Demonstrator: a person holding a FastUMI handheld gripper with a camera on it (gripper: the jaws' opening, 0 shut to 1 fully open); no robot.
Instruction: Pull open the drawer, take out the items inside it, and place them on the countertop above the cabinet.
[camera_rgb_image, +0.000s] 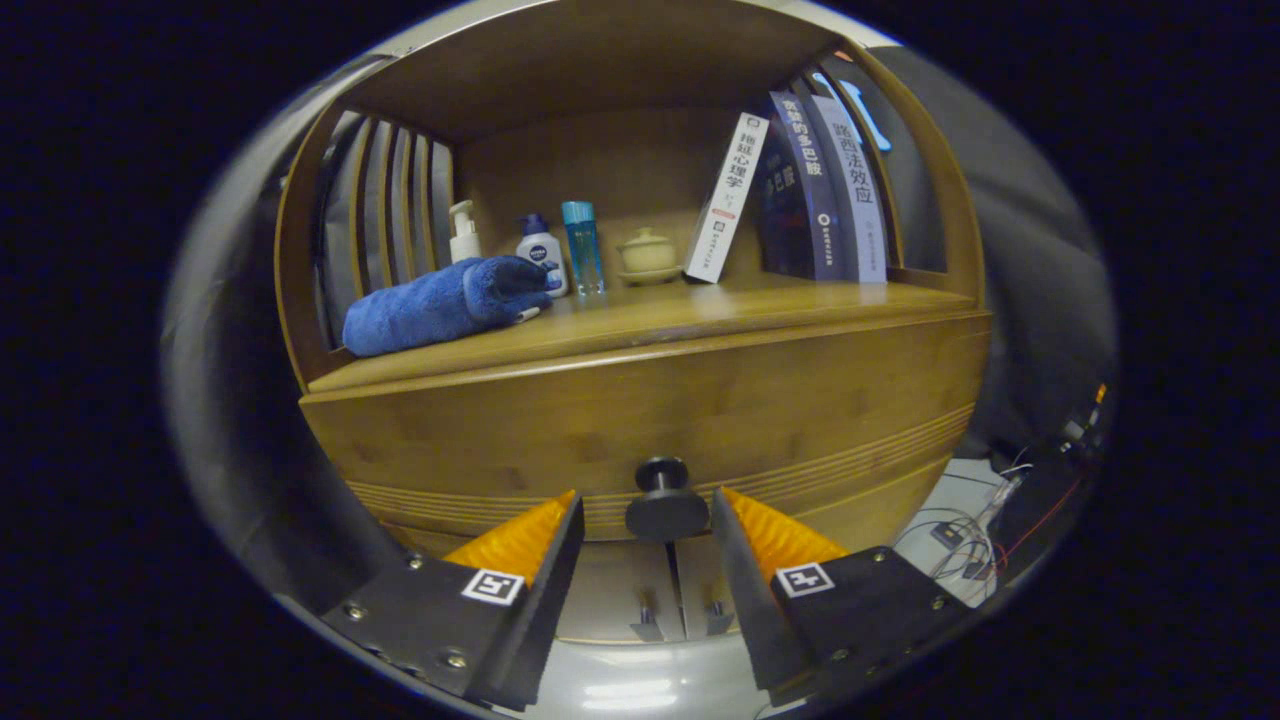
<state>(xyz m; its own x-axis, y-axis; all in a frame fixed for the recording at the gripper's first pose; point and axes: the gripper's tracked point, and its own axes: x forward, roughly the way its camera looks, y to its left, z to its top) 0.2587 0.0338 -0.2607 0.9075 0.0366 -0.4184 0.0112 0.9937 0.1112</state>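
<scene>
Fingers (745, 520) of the gripper (648, 512) are standing open, flanking the drawer (640, 420) knob (666, 500) (drawer shut, contents hidden), so closing on it and pulling straight back is looking next.

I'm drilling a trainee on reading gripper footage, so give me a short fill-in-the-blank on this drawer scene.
1. The gripper is open, its fingers either side of the drawer's black ____.
2. The rolled towel on the countertop is ____ in colour.
3. The drawer is still ____.
4. The lidded cup stands between the blue bottle and the ____.

Missing words: knob; blue; closed; books
</scene>
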